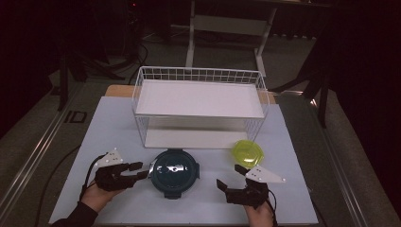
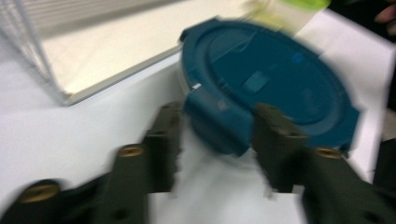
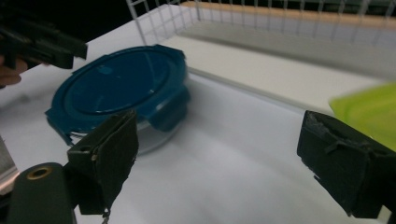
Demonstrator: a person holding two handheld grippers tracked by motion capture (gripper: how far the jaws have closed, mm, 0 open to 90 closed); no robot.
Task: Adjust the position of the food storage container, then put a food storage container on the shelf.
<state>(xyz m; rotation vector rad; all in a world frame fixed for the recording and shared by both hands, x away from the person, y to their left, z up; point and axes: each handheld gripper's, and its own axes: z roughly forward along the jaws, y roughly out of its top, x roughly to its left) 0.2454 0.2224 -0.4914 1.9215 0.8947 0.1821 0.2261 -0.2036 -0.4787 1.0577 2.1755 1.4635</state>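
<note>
A round container with a dark blue clip-on lid (image 1: 174, 172) (image 2: 275, 79) (image 3: 121, 88) sits on the white table in front of the wire rack. My left gripper (image 1: 138, 170) (image 2: 217, 144) is open just left of it, jaws either side of one lid clip without closing on it. My right gripper (image 1: 229, 176) (image 3: 215, 158) is open to the container's right, with bare table between its jaws. A yellow-green lid (image 1: 248, 152) (image 3: 369, 112) lies flat near the rack's right front corner, just beyond the right gripper.
A white two-tier wire rack (image 1: 198, 106) (image 3: 261, 28) stands at the back of the white table (image 1: 108, 132), both shelves bare. Dark floor and a desk frame (image 1: 227, 28) lie beyond. Open table surface flanks the rack on either side.
</note>
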